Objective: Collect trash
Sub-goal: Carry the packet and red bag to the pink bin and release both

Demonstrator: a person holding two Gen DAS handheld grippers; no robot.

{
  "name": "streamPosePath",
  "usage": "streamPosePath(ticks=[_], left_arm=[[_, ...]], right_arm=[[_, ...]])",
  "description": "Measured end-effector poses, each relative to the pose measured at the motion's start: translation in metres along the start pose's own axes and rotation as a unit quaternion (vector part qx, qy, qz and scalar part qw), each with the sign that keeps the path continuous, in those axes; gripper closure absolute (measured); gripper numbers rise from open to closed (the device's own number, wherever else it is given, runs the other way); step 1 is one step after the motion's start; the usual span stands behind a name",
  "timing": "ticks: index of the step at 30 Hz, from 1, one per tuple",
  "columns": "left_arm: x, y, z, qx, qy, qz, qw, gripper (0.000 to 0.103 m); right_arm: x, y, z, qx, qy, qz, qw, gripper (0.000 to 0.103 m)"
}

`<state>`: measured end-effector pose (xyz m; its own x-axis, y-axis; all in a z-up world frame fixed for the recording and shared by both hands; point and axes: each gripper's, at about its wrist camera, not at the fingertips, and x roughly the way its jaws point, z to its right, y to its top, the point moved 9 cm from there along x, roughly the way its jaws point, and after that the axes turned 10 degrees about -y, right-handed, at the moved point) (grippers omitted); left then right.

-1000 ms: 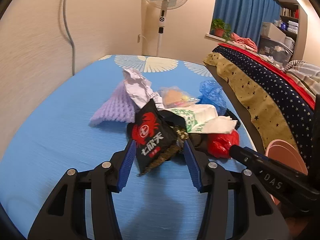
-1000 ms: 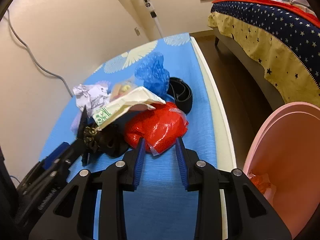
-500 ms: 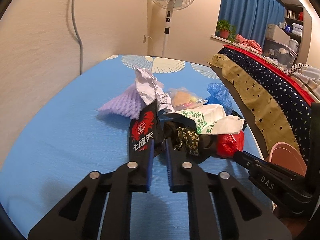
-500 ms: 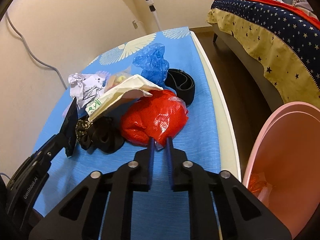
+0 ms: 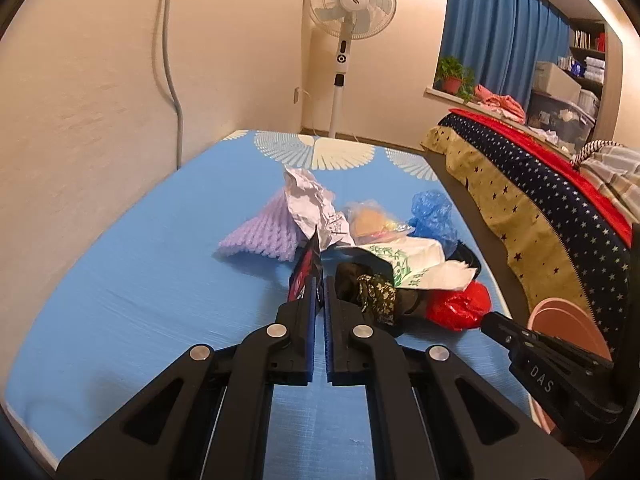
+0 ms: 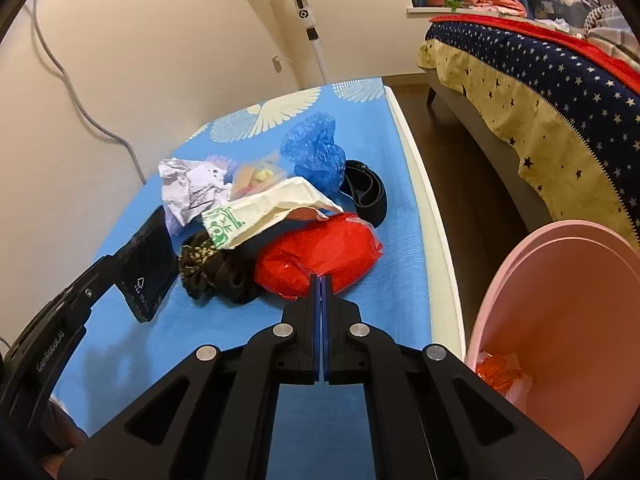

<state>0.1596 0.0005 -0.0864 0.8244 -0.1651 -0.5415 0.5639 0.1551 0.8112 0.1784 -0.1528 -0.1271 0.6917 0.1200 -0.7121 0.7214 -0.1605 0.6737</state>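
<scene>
Both jaws had closed since a second earlier: the left hand-held gripper [image 5: 319, 280] pinched the black snack wrapper [image 6: 149, 270], the right hand-held gripper [image 6: 321, 280] the red plastic bag [image 6: 320, 256], near the blue desk's [image 5: 140, 292] right edge beside the pink bin [image 6: 560, 320].

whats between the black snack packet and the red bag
A dark crumpled cloth with a gold pattern sits between the black packet and the red bag, on the blue mat. The right wrist view shows it best.

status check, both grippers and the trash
Left hand-held gripper shut on black snack wrapper. Right hand-held gripper shut on red plastic bag. Pink bin unobstructed.
</scene>
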Motion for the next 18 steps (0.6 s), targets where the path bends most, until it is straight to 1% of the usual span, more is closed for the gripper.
streamPosePath(ticks=[10,18], left_arm=[[-0.025,0.002,0.011,0.003,-0.019,0.011,0.9997,0.100],[-0.050,0.006,0.024,0.013,-0.037,0.025,0.9989,0.100]], right_arm=[[-0.039,-0.002,-0.002,-0.008,0.001,0.027,1.000,0.103],[-0.081,0.003,-0.002,-0.020,0.002,0.063,0.998,0.103]])
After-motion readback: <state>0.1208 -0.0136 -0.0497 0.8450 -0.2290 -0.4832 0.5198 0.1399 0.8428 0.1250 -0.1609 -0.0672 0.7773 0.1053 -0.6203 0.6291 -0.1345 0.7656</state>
